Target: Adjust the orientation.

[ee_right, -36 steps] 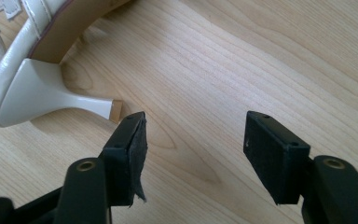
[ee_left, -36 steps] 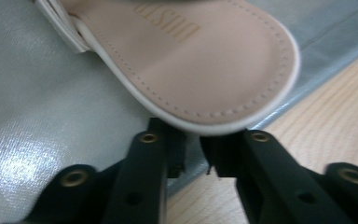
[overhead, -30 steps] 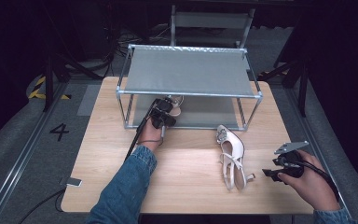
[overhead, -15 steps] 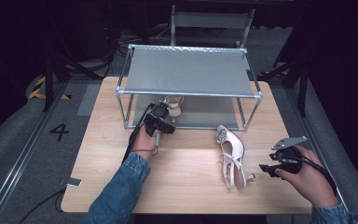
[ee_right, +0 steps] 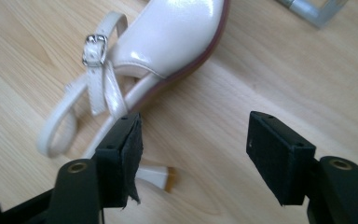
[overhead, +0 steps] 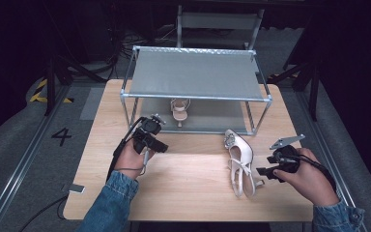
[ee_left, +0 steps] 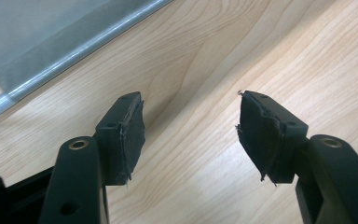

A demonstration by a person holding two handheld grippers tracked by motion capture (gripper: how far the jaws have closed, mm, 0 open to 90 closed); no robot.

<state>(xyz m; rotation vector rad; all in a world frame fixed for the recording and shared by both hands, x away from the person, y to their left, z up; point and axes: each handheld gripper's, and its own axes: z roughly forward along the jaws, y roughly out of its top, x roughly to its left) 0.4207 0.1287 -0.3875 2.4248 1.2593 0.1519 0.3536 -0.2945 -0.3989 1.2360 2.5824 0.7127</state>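
Observation:
A pale pink sandal (overhead: pixel 179 110) stands on the lower shelf of the metal rack (overhead: pixel 195 97). Its mate (overhead: pixel 240 162) lies on the wooden table (overhead: pixel 188 193) in front of the rack, heel toward me. My left gripper (overhead: pixel 157 145) hovers over bare wood just in front of the rack's left side; its jaws (ee_left: pixel 191 116) have just been opening and hold nothing. My right gripper (overhead: pixel 263 172) sits just right of the loose sandal's heel. In the right gripper view the jaws (ee_right: pixel 193 130) have just been opening, with the sandal's heel (ee_right: pixel 161 175) low beside the left jaw, untouched.
The rack's grey top shelf (overhead: pixel 193 72) overhangs the lower shelf. The rack's front right post (overhead: pixel 261 116) stands close to the loose sandal's toe. A chair (overhead: pixel 217 21) stands behind the table. A small white tag (overhead: pixel 76 188) lies at the table's front left corner.
My left gripper let go of the sandal on the lower shelf and drew back toward me, jaws spreading. My right gripper edged left toward the loose sandal's heel.

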